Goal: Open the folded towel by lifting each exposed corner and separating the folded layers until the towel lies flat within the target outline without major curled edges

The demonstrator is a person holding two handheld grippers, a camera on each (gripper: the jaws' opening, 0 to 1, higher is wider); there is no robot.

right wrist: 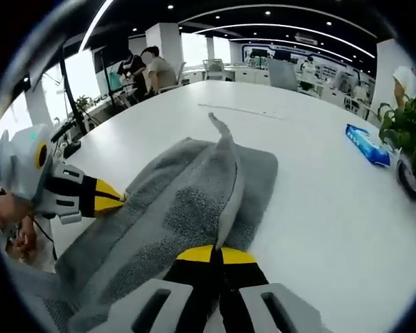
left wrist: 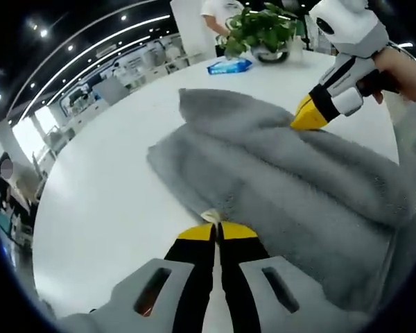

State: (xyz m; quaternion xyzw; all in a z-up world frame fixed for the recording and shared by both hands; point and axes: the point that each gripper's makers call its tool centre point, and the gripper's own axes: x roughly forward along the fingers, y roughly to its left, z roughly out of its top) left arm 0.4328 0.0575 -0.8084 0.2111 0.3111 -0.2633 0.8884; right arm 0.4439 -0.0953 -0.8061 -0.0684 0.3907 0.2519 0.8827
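Grey towel [left wrist: 291,180] lying partly folded on a white tabletop [left wrist: 104,208], with a wide bare surface to its left in the left gripper view and bare surface beyond and to the right of it in the right gripper view. Its near edge is bunched and a raised ridge of cloth runs along its middle [right wrist: 225,173]. Left tool [left wrist: 218,230], yellow-tipped, jaws pressed together and pinching the towel's near edge; in the right gripper view it enters from the left, tip at the towel's left edge. Right tool [right wrist: 217,254], jaws likewise closed, pinching the near end of the raised ridge; in the left gripper view it enters from the upper right, held by a hand [left wrist: 402,69]. Beyond the towel, well apart: a blue packet [left wrist: 229,66] and a potted plant [left wrist: 263,31] near the far rim. People sit at desks in the background.
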